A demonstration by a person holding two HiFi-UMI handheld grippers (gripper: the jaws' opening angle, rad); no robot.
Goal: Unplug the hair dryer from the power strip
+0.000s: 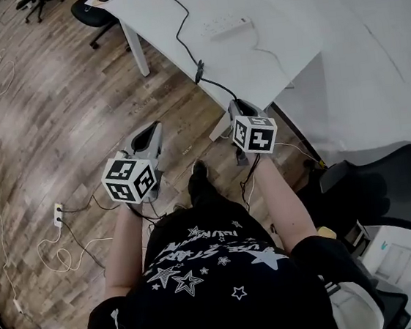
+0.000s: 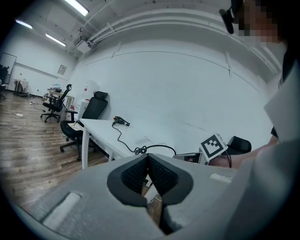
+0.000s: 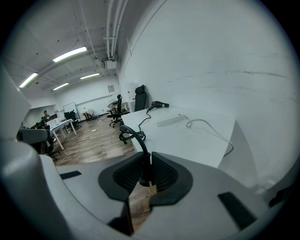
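Note:
The black hair dryer (image 3: 159, 104) lies at the far end of the white table (image 1: 267, 57). Its black cord (image 1: 185, 40) runs along the table, past a knot (image 1: 199, 71) at the near edge, to my right gripper (image 1: 239, 106). That gripper (image 3: 146, 157) is shut on the black plug (image 3: 144, 174), held off the table's near corner, away from the strip. The white power strip (image 1: 227, 26) lies on the table with its own white lead trailing right. My left gripper (image 1: 150, 133) hangs over the wood floor left of the table, its jaws (image 2: 147, 157) shut and empty.
A black office chair (image 1: 385, 184) stands close at my right, against the white wall. Another black chair (image 1: 92, 11) sits at the table's far left end. White cables and a floor socket (image 1: 57, 212) lie on the wood floor at left.

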